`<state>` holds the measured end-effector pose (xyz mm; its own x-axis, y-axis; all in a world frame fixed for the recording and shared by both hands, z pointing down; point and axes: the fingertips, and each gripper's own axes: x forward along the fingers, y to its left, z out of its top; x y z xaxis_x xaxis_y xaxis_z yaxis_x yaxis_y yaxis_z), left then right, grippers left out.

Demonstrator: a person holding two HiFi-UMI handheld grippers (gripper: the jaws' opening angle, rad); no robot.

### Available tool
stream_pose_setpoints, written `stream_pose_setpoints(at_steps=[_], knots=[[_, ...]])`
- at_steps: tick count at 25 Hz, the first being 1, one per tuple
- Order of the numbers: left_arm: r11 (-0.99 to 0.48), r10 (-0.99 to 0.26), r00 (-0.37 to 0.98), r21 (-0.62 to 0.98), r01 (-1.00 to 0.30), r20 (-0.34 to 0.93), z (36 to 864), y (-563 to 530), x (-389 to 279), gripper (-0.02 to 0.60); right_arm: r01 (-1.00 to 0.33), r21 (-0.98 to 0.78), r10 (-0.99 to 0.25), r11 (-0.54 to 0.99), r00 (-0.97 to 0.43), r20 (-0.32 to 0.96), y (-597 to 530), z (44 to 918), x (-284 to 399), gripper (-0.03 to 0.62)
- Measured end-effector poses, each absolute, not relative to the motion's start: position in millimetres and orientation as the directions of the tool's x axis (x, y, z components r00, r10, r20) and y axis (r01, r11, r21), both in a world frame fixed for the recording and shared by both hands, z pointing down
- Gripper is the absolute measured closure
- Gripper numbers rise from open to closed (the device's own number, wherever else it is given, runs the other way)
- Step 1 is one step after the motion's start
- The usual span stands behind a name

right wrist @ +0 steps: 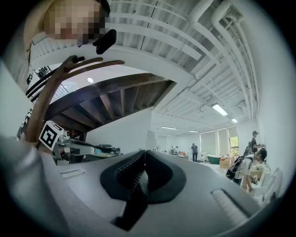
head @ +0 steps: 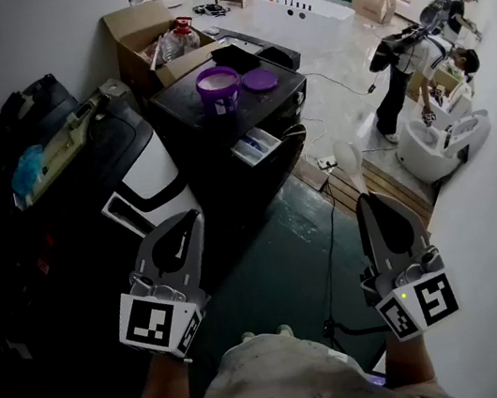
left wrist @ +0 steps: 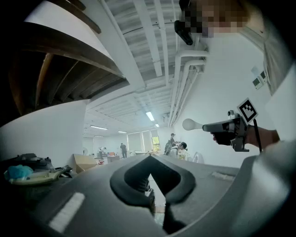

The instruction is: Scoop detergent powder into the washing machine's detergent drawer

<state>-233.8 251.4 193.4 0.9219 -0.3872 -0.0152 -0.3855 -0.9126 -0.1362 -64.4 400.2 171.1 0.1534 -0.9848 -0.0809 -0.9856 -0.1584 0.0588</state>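
Observation:
A black washing machine [head: 212, 152] stands ahead in the head view, its white detergent drawer [head: 255, 145] pulled open. On its top sit a purple tub of powder [head: 219, 89] and the tub's purple lid [head: 260, 80]. My left gripper [head: 196, 216] is held low and well short of the machine, jaws shut with nothing in them. My right gripper [head: 363, 198] is shut on the handle of a white scoop [head: 346, 155], also far from the drawer. The left gripper view shows that scoop [left wrist: 189, 124] sticking out of the right gripper [left wrist: 206, 126].
A black and white appliance [head: 145, 178] stands left of the machine. Behind is a cardboard box with bottles [head: 154, 38]. A cable [head: 330, 227] runs over the dark floor to a power strip [head: 326, 162]. People [head: 416, 68] work near a white machine at the right.

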Motion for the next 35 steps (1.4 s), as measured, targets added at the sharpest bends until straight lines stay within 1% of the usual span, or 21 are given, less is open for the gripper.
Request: stream_pose_setpoints(at_steps=[9, 21, 27, 35], knots=[[-0.913, -0.39, 0.921, -0.138, -0.385, 0.013, 205, 254, -229, 0.581, -0.984, 0.074, -0.984, -0.163, 0.157, -0.082, 402, 176, -62, 0.562], [-0.898, -0.428, 0.902, -0.135, -0.419, 0.051, 221, 261, -219, 0.581, -0.994, 0.02, -0.993, -0.11, 0.109, -0.042, 401, 198, -43, 0.563], [-0.89, -0.444, 0.896, -0.124, -0.438, 0.023, 226, 277, -209, 0.581, -0.997, 0.016, -0.997, -0.071, 0.07, -0.025, 408, 214, -33, 0.563], [-0.896, -0.429, 0.902, -0.145, -0.419, 0.044, 241, 282, -191, 0.581, -0.998, -0.021, -0.998, -0.052, 0.053, -0.039, 407, 225, -16, 0.563]])
